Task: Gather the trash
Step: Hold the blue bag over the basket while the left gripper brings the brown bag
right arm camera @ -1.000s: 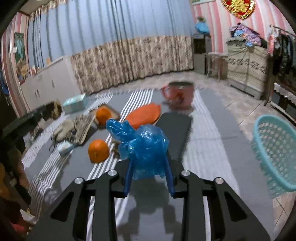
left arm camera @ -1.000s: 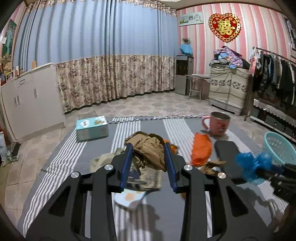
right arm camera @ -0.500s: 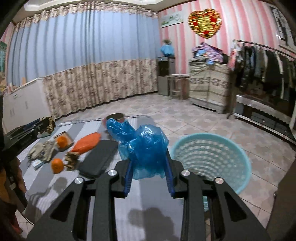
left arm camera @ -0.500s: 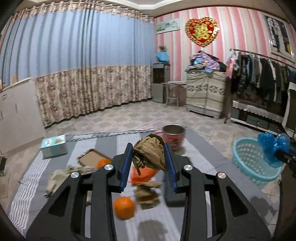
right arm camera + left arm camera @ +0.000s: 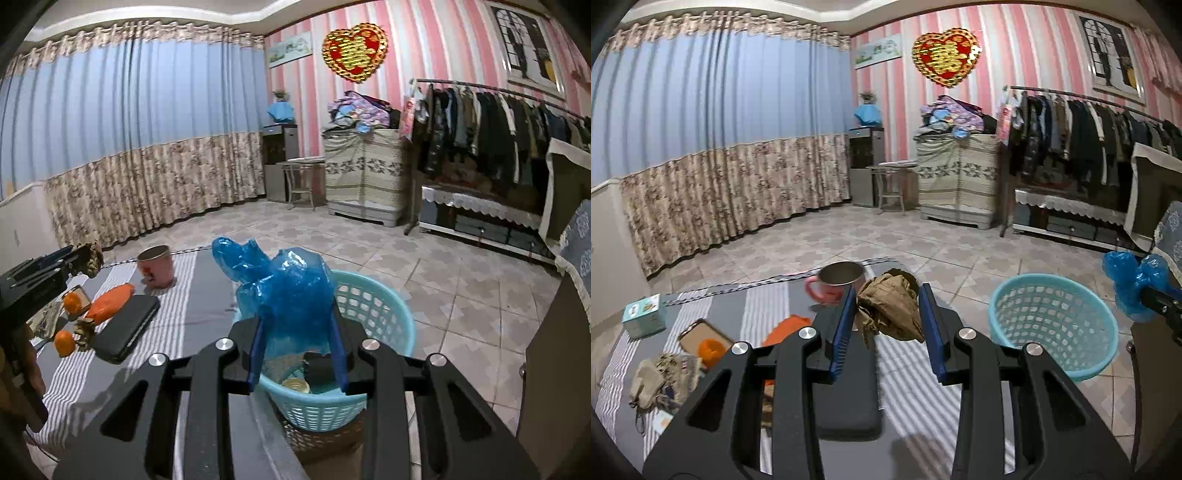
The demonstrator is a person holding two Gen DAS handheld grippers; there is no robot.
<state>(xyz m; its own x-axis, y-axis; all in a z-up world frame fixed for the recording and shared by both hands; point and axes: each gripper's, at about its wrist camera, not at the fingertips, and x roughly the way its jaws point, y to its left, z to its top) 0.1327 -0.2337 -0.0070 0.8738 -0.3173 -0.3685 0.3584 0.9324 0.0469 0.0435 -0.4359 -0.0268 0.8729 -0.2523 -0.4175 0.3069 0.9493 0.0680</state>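
Observation:
My left gripper (image 5: 888, 315) is shut on a crumpled brown paper wad (image 5: 892, 308), held above the striped table. To its right stands the turquoise mesh basket (image 5: 1054, 325). My right gripper (image 5: 297, 325) is shut on a crumpled blue plastic bag (image 5: 284, 284), just over the near rim of that basket (image 5: 373, 306). Some scraps lie in the basket's bottom. The left wrist view shows the blue bag (image 5: 1134, 280) at the far right, beyond the basket. In the right wrist view the left gripper (image 5: 86, 258) with its brown wad shows at the left edge.
On the grey striped cloth (image 5: 764, 306) lie a pink mug (image 5: 836, 282), a black flat case (image 5: 849, 387), an orange packet (image 5: 110, 302), oranges (image 5: 64, 343), a small tray (image 5: 701, 334), a tissue box (image 5: 642, 314) and a beige rag (image 5: 661, 376). A clothes rack (image 5: 1089, 140) lines the right wall.
Both grippers have swung right, from over the cluttered cloth toward the basket, still holding the wad and the bag. The right gripper now hangs over the basket's rim.

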